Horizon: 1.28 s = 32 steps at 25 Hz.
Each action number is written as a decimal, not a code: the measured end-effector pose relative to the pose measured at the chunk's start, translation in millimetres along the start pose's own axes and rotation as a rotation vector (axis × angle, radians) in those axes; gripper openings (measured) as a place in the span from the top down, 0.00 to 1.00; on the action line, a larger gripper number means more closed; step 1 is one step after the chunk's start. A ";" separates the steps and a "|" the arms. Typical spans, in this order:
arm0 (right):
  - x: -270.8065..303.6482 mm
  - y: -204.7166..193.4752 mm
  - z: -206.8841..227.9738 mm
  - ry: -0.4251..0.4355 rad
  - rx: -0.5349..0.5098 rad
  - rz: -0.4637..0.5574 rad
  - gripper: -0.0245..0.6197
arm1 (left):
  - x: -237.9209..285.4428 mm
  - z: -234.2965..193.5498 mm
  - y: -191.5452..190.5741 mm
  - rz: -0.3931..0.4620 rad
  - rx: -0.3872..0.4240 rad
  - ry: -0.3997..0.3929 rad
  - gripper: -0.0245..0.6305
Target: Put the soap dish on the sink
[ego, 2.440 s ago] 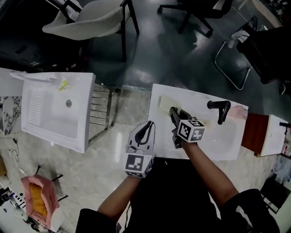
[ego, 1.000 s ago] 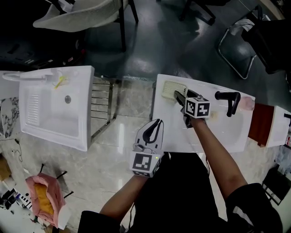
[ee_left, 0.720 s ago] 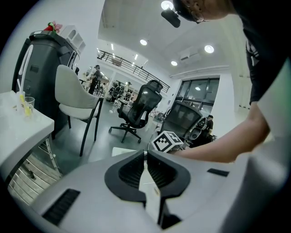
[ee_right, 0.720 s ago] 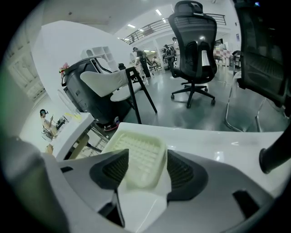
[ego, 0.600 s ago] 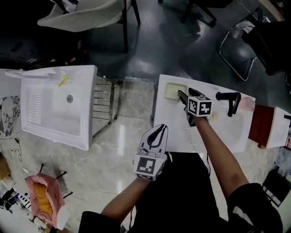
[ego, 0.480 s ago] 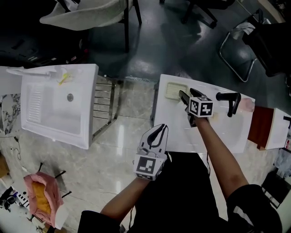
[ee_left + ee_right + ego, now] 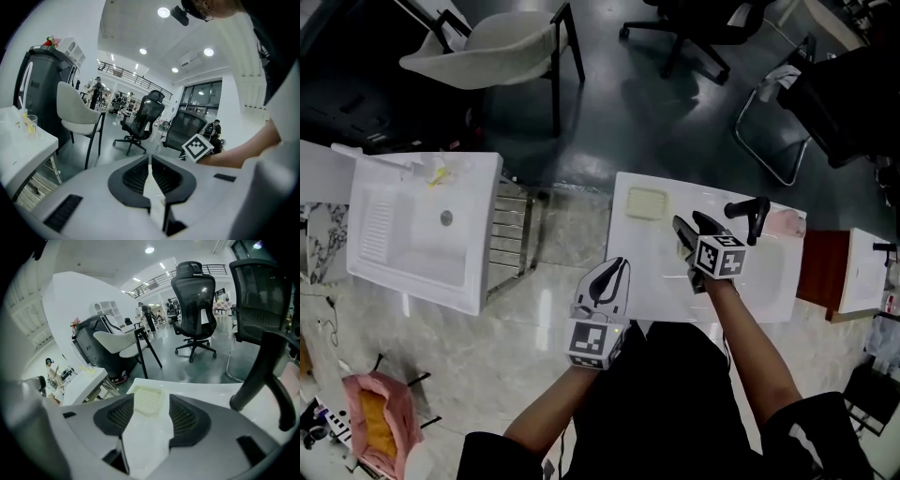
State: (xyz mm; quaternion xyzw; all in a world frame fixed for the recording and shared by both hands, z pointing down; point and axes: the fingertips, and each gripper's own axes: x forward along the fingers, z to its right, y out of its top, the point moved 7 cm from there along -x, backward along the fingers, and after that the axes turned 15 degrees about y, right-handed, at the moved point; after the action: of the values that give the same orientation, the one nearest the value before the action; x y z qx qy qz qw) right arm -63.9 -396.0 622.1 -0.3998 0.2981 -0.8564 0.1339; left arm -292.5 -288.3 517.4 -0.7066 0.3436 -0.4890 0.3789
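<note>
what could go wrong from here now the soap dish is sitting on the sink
1. The pale ridged rectangular soap dish sits in the far left corner of the white rectangular sink, near its edges; a knock might push it off.
2. The right hand-held gripper, jaws open, empty and just closing slightly, hangs beside the black faucet; a careless swing might strike it.

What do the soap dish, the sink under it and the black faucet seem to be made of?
The soap dish looks like plastic or rubber: pale cream, matte, with a moulded ribbed grid. The sink is likely glazed ceramic: white, glossy, with soft reflections. The faucet is probably metal with a matte black coating, though the look leaves this open.
</note>
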 end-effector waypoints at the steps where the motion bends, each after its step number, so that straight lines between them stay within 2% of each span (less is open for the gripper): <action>1: -12.8 -1.4 -3.8 0.003 -0.002 0.016 0.61 | -3.0 4.3 2.4 0.008 0.006 0.000 0.92; 9: -135.6 -21.4 -25.8 0.016 -0.029 0.167 0.74 | -34.6 60.6 13.2 0.068 0.070 0.000 0.93; 13: -204.1 -45.6 -23.1 -0.013 -0.038 0.215 0.80 | -50.1 108.2 15.2 0.098 0.088 -0.018 0.93; 19: -301.5 -66.1 -20.5 -0.016 -0.095 0.354 0.93 | -58.9 184.3 9.3 0.132 0.111 -0.070 0.93; 25: -387.1 -86.3 -5.6 -0.078 -0.194 0.427 0.96 | -72.3 252.7 0.9 0.157 0.141 -0.092 0.93; 32: -473.2 -122.5 21.6 -0.132 -0.241 0.518 0.96 | -95.7 334.2 -16.0 0.196 0.173 -0.100 0.93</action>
State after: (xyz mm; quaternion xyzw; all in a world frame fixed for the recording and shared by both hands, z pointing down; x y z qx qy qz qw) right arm 258.6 -87.1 422.3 -0.3783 0.4804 -0.7243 0.3186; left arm 0.0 -132.2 411.7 -0.6578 0.3481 -0.4415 0.5012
